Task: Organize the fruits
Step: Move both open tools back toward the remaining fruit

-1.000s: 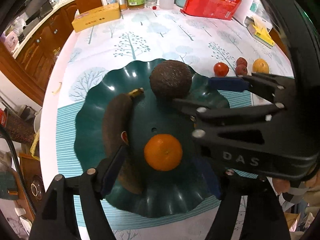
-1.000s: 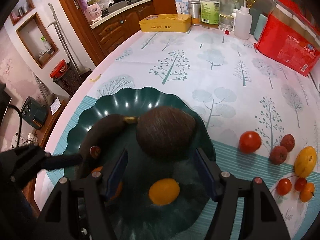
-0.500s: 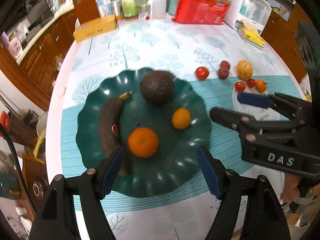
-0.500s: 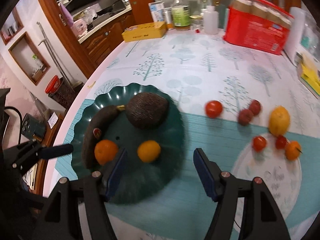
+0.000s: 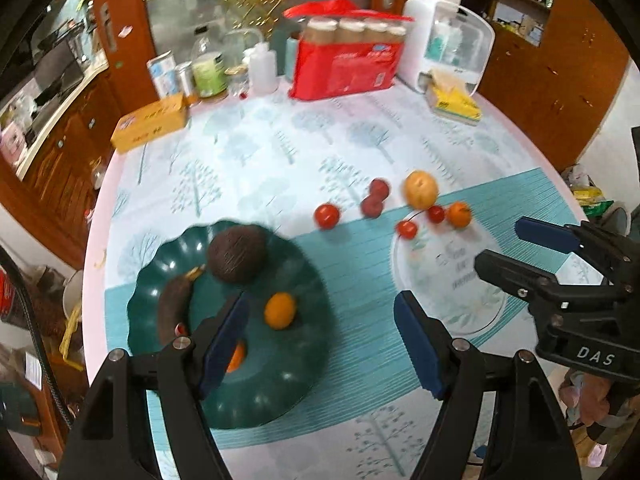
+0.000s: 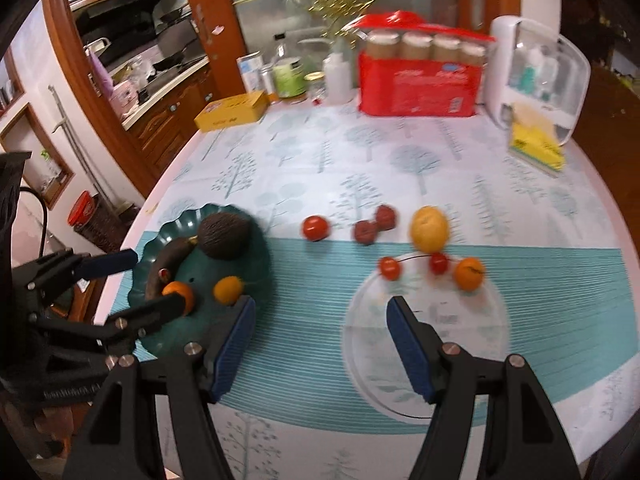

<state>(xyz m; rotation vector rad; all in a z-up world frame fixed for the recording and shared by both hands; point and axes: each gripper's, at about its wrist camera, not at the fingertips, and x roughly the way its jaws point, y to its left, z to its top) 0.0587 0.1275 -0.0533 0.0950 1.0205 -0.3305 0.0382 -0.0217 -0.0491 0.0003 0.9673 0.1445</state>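
A dark green wavy plate [image 5: 280, 384] [image 6: 256, 252] holds a brown avocado [image 5: 237, 254] [image 6: 224, 237], a dark banana [image 5: 173, 306], an orange [image 6: 178, 294] and a small yellow-orange fruit [image 5: 280, 310] [image 6: 228, 290]. On the cloth lie a tomato [image 5: 327, 216] [image 6: 315, 228], two dark red fruits [image 5: 374, 199] [image 6: 374, 225], a yellow fruit [image 5: 420, 189] [image 6: 429, 229], cherry tomatoes [image 6: 414, 265] and a small orange [image 5: 459, 214] [image 6: 469, 273]. My left gripper [image 5: 322, 340] is open above the plate's right edge. My right gripper [image 6: 320, 346] is open and empty over the teal stripes.
A clear round plate [image 6: 492, 340] [image 5: 476, 320] sits at the right. At the back stand a red pack [image 5: 344, 64], bottles and cans [image 5: 208, 72], a yellow box [image 5: 150, 128], a white appliance [image 5: 448, 52] and a yellow packet [image 6: 536, 148]. The table edge runs left.
Both grippers have pulled back and up from the green plate. The small yellow-orange fruit now lies on the plate, let go by the right gripper.
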